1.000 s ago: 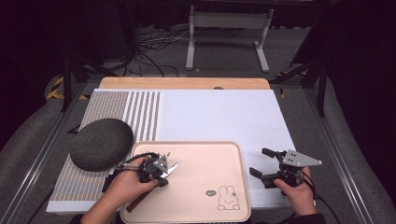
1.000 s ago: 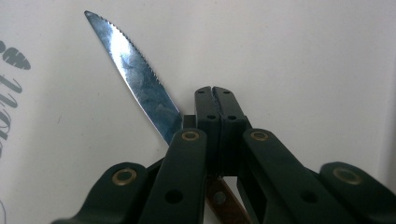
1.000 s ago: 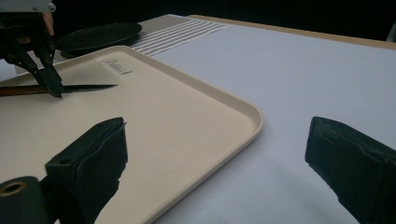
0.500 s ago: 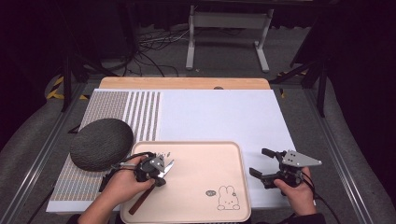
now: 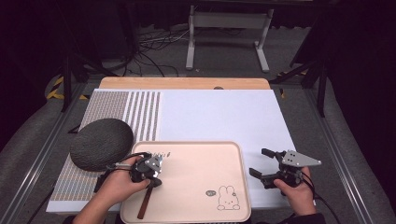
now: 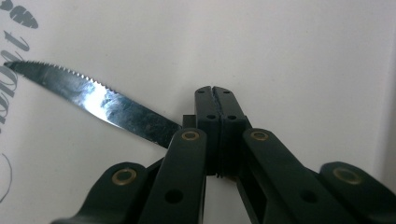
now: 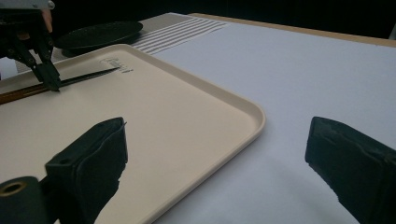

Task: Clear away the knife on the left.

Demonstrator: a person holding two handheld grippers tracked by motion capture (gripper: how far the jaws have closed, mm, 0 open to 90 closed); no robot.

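Observation:
A knife with a brown handle [image 5: 144, 205] and a serrated blade [image 6: 93, 98] lies on the left part of the beige tray [image 5: 201, 163]. My left gripper [image 5: 152, 166] points down at it, jaws shut, tips on the spot where blade meets handle. In the left gripper view the shut gripper [image 6: 215, 91] covers the knife, and the blade runs out from behind the left jaw. Nothing shows between the jaws. The right gripper view has that gripper [image 7: 49, 84] touching the knife [image 7: 88, 74]. My right gripper [image 5: 258, 162] is open and empty over the white mat, right of the tray.
A dark round pad [image 5: 100, 142] lies left of the tray on a striped mat [image 5: 140, 112]. A white mat [image 5: 224, 116] covers the table behind and beside the tray. A rabbit print [image 5: 226, 198] marks the tray's near right corner. A metal stand [image 5: 224, 28] is beyond the table.
My left hand and gripper have shifted slightly to the left over the tray, and the knife's blade end went with them. The right gripper has stayed still.

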